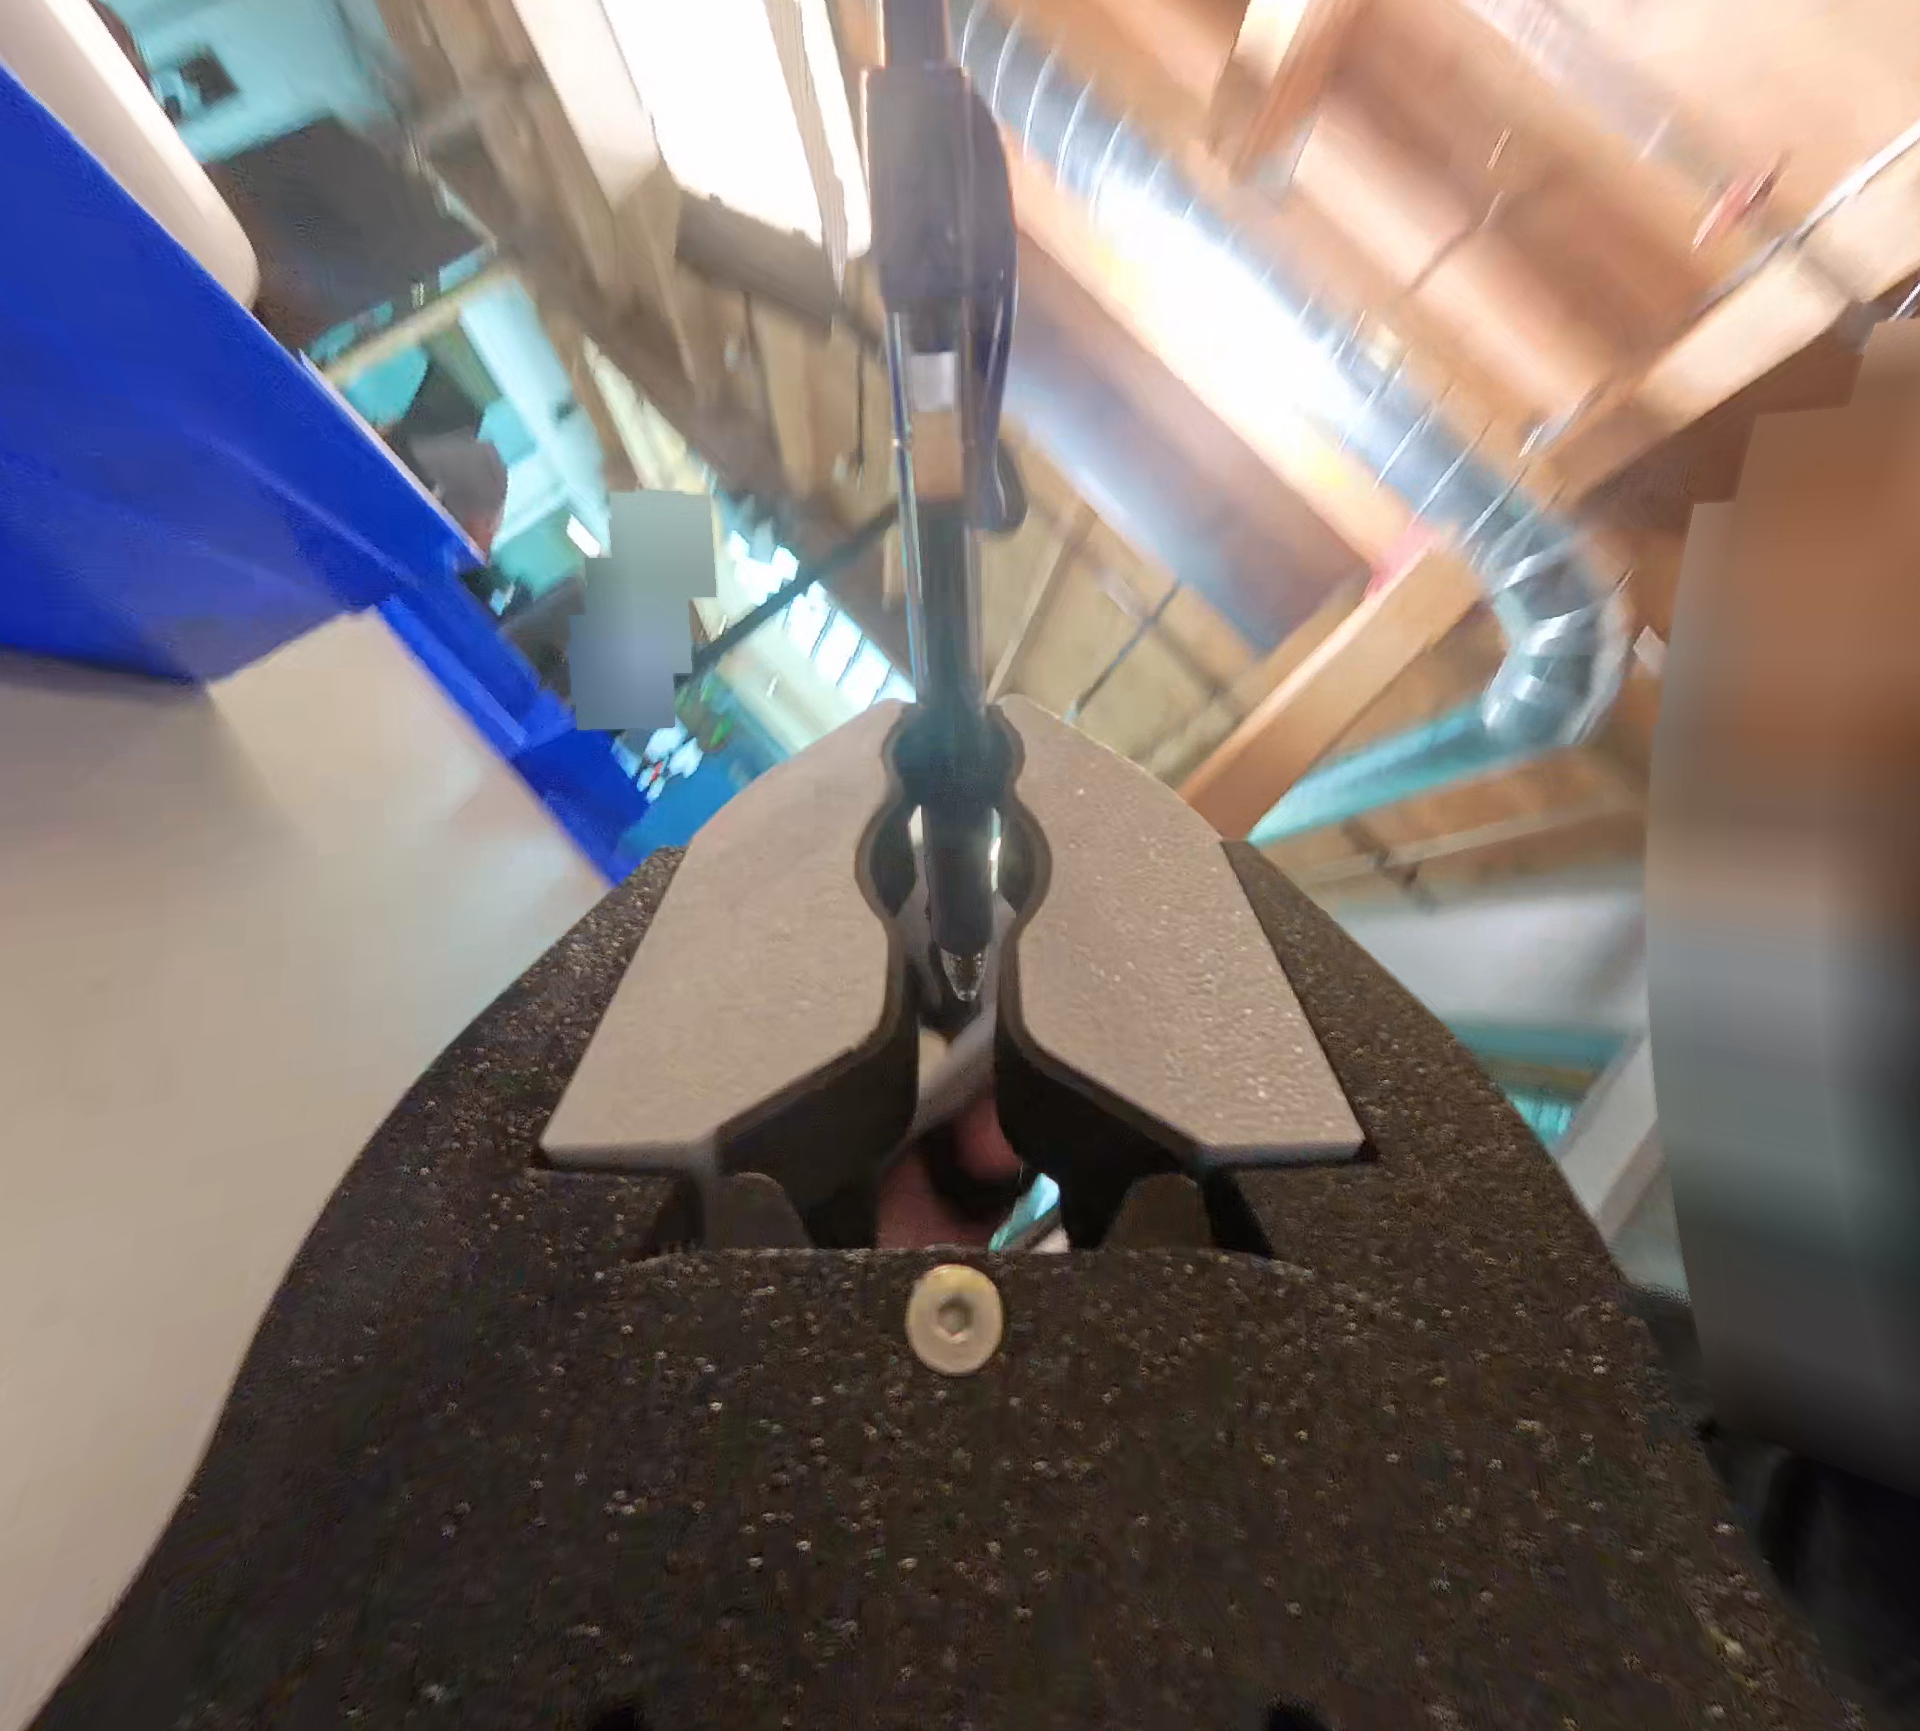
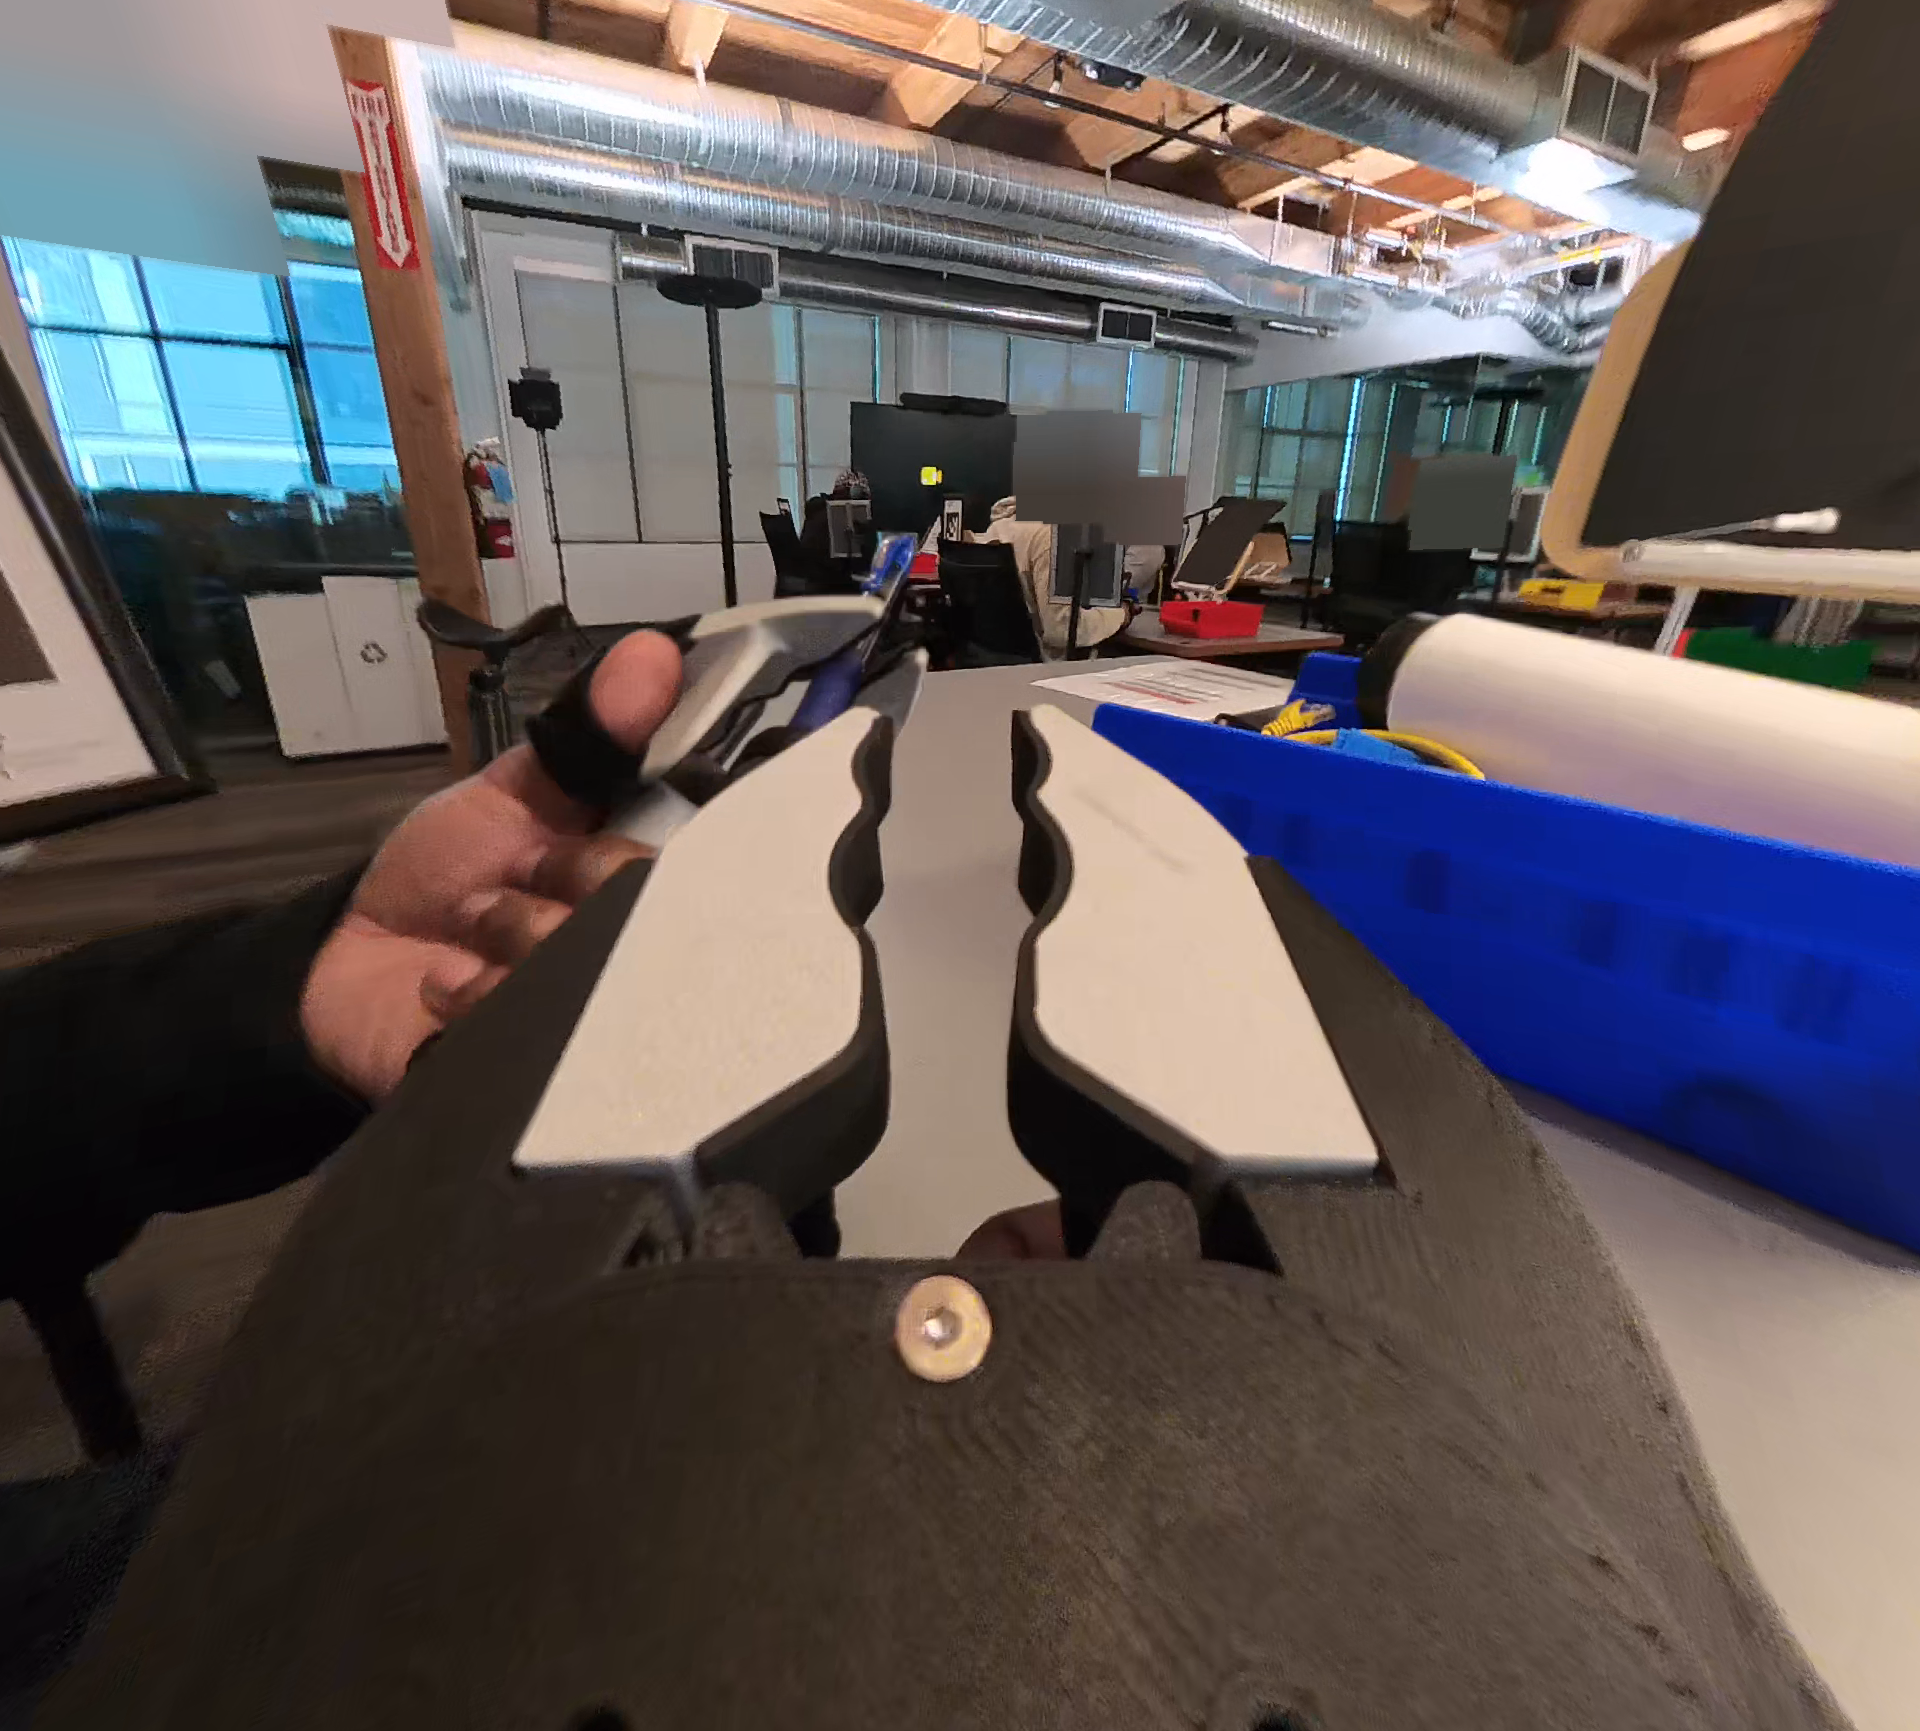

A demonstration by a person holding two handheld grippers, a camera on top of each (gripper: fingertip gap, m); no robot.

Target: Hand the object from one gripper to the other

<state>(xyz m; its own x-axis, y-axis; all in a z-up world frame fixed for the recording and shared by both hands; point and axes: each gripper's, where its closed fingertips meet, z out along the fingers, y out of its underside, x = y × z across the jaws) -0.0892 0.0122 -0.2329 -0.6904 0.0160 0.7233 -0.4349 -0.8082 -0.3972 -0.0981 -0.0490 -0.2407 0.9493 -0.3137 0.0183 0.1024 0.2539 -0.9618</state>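
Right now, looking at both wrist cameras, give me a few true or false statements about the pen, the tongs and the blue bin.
1. The left tongs are shut on the pen. True.
2. The right tongs already grip the pen. False: they are open and empty, with bare table between them.
3. In the right wrist view the left tongs appear at the left, held by a hand. True.
4. The blue bin is empty. False: it holds a white cylinder and yellow cable.

Right gripper [image 2: 951, 736]: grey-padded fingers apart, empty, above the grey table [image 2: 961, 694].
Left gripper [image 2: 831, 642]: closed around blue pen [image 2: 847, 668].
Table's right edge: blue plastic bin [image 2: 1558, 902].
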